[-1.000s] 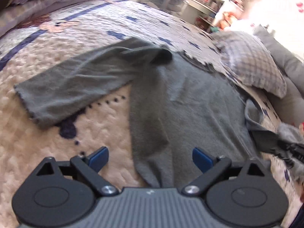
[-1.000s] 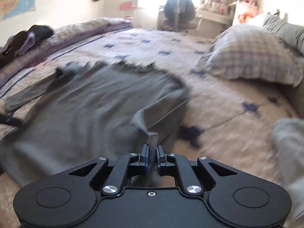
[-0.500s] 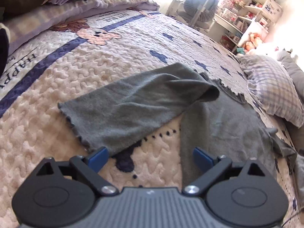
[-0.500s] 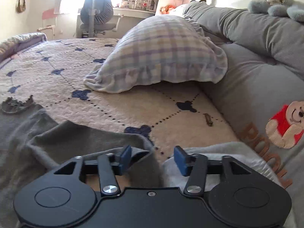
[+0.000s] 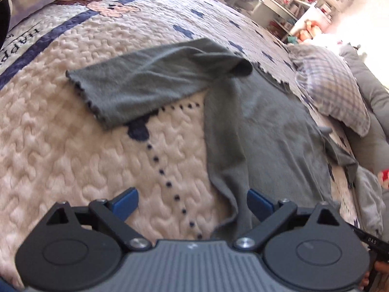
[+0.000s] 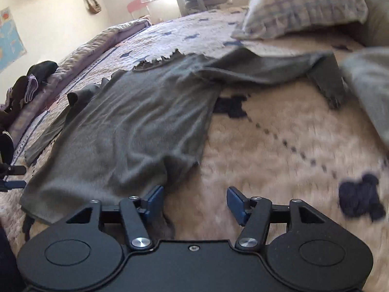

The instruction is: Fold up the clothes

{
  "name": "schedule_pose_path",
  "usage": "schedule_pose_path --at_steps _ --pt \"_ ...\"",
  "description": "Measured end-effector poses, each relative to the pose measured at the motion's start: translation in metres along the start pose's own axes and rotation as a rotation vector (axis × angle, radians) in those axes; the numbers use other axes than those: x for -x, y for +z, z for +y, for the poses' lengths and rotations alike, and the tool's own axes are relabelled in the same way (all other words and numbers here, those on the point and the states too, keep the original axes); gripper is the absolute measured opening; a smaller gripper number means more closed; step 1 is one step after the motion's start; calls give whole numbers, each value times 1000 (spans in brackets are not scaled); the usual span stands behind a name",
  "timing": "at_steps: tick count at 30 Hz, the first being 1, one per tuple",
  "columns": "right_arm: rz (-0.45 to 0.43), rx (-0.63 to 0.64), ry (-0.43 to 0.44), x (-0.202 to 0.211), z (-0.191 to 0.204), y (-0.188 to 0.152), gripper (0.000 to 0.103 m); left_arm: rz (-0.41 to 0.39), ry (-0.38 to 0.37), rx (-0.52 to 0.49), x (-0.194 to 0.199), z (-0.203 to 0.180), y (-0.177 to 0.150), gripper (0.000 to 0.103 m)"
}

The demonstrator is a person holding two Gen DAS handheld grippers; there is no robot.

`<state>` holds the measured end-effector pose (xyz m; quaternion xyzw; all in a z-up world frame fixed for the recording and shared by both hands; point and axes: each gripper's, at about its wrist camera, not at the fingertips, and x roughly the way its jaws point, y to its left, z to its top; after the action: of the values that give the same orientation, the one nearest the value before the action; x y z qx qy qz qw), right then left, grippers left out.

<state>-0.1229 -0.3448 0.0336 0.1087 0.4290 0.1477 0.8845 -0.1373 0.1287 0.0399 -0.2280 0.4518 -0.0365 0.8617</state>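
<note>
Bare quilt right of shirt; pillow seemingly blocks beyond.

Each tool has a black body with two round discs, silver screws and blue pads, the left tool ribbed grey, the right tool plain black.

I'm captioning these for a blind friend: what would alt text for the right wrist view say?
A grey long-sleeved top lies spread on a cream quilted bedspread, one sleeve reaching towards a checked pillow. The right gripper, jaws closing with nothing between them, hovers at its hem.
</note>
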Motion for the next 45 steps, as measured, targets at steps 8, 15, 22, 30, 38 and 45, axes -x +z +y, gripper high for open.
schedule_pose_path --at_steps 8,15,22,30,38,45 --pt "46 -47 145 6 -2 -20 21 1 -21 -108 -8 -17 -17 77" --pt "48 -89 117 3 1 -25 6 19 -69 -76 -14 -18 -17 6" --pt "-30 -108 231 65 3 -6 6 -14 -148 -54 30 -32 -10 5" --pt "75 -98 123 70 -18 -15 6 63 -93 -51 35 -16 -19 2" --pt "113 -17 61 44 -13 -15 34 13 -13 10 19 3 4 51" --pt "7 -65 -83 53 -37 13 43 -161 143 225 12 47 57 74"
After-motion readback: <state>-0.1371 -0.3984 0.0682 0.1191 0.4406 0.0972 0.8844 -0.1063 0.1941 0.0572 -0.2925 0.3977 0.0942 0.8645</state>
